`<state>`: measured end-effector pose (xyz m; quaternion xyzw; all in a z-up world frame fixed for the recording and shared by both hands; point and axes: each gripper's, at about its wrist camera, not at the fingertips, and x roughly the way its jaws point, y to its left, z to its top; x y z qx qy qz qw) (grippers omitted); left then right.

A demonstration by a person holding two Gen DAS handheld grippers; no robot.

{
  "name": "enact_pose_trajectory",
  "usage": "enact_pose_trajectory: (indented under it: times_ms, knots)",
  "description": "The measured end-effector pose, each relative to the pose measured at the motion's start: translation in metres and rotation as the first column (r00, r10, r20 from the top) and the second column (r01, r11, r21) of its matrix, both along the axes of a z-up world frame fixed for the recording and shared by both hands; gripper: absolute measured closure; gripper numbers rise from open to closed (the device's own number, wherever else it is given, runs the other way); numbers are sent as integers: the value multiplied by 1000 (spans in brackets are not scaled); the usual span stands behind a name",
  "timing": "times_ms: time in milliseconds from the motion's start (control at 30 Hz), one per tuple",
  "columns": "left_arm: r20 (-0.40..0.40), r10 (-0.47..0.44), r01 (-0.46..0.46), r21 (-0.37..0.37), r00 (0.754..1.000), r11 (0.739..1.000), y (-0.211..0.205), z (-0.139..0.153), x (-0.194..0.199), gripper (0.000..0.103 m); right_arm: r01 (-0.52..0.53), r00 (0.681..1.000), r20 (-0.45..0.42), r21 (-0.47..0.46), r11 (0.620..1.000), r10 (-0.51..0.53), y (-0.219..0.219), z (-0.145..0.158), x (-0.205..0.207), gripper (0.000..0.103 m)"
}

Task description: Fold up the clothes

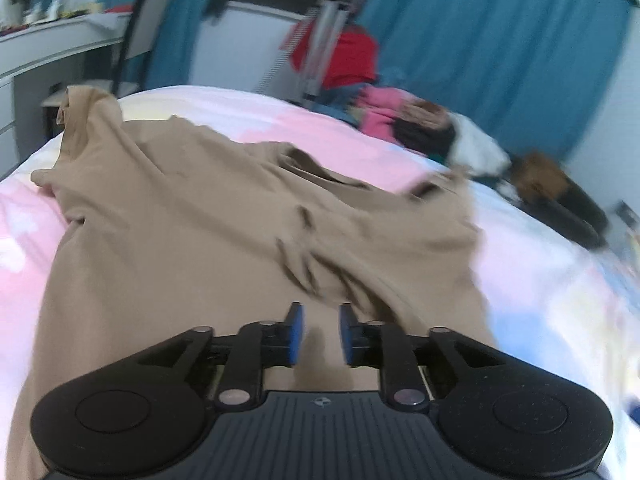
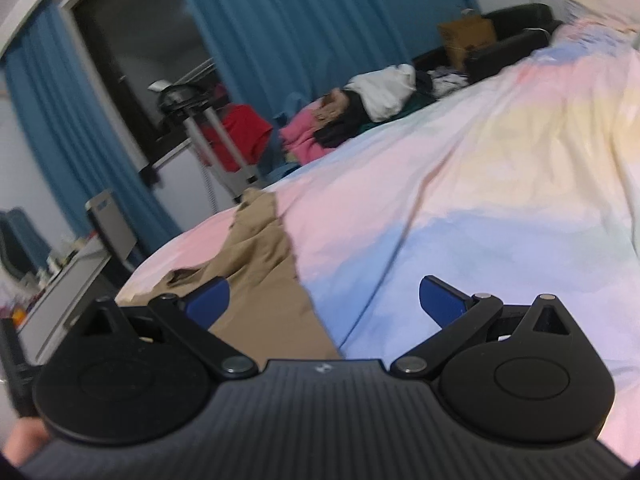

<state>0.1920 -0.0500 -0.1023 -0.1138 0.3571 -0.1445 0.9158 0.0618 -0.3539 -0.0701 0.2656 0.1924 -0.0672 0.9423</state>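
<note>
At the left of the left wrist view, a white desk [image 1: 60,46] fills the upper corner. A tan garment [image 1: 192,216] sprawls creased across the middle on the pastel bedspread [image 1: 540,280]. At bottom centre, the left gripper [image 1: 320,334] hovers over it, pads narrowly parted and clamping nothing. Only the right wrist view shows the right gripper [image 2: 324,300], spread wide and empty, straddling the garment's right edge at lower left.
</note>
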Motion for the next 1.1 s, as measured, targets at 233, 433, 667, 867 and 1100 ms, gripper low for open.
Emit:
enact_pose_trajectory:
  times_ms: [233,433,667,867,1100]
  knots:
    - [-81,-201,183,-186,976,965,-14,-1,-103,56,-106,994,33,-33,994,107,15,25,-31,0]
    - [-170,-365,296,-329,915,897,-38,-25,-144,58,-175,980,98,-3,984,175,5,55,-105,0]
    - [-241,-484,388,-355,842,851,-64,-47,-156,61,-151,978,177,232,961,111,-22,27,-173,0]
    - [-306,-483,402,-293,820,868,-71,-72,-161,77,-114,992,75,229,967,99,-13,20,-146,0]
    - [-319,-461,378,-291,828,879,-63,-79,-161,92,-142,990,-5,74,987,143,13,20,-139,0]
